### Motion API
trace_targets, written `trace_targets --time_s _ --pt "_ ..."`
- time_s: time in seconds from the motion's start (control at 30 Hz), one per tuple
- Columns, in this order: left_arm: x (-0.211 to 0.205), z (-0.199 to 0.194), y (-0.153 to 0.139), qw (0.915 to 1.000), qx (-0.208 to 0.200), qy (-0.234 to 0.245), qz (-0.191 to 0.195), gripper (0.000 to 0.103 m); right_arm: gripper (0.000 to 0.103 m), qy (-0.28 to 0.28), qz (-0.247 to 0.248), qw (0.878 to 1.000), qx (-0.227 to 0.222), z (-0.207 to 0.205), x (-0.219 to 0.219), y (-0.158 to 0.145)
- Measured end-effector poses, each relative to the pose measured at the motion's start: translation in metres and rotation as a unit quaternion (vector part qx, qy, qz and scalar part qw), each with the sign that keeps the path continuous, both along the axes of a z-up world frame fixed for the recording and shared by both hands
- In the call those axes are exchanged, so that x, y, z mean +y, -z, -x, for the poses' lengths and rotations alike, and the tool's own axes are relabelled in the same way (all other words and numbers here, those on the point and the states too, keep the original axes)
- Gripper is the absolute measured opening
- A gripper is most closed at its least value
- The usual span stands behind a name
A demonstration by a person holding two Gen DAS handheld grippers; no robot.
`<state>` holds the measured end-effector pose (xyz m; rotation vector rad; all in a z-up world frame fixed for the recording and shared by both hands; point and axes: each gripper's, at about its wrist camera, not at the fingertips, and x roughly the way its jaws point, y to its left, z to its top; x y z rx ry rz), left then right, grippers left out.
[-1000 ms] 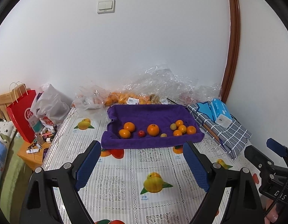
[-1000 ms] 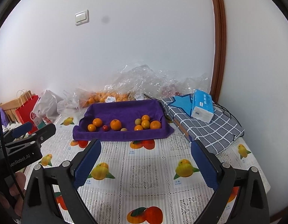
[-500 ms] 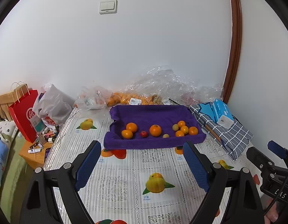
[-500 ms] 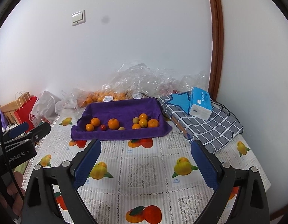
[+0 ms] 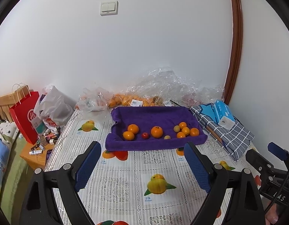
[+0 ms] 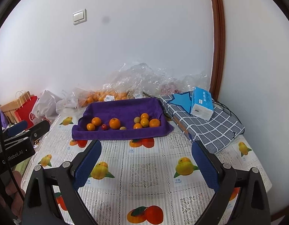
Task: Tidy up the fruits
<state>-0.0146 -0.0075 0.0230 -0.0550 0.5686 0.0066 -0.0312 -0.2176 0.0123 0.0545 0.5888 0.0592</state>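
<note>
Now both grippers, left gripper [image 5: 141, 166] and right gripper [image 6: 146, 166], hover spread wide and empty, fruits [image 5: 156, 131] on the purple towel [image 5: 153, 115] at twelve o'clock; a clumsy pinch could roll them off.

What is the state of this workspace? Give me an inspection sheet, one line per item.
Surface: table under a fruit-print cloth.
Job's things: oranges, one small red fruit and pale small fruits lie on the purple towel.
Clutter: plastic bags, tissue pack on checked cloth, red paper bag.
Grippers: left gripper and right gripper open, empty, short of the towel.
Cables: black cable on the checked cloth.
Surroundings: white wall, light switch, brown door frame.
</note>
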Motion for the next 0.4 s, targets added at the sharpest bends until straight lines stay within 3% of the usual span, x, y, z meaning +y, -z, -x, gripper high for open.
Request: trace_targets --time_s 0.4 --pt "0.0007 -0.0001 0.0006 1.0000 -0.001 0.001 0.002 0.090 0.096 0.000 0.000 1.000 0.000 0.0014 -0.0007 -0.0003"
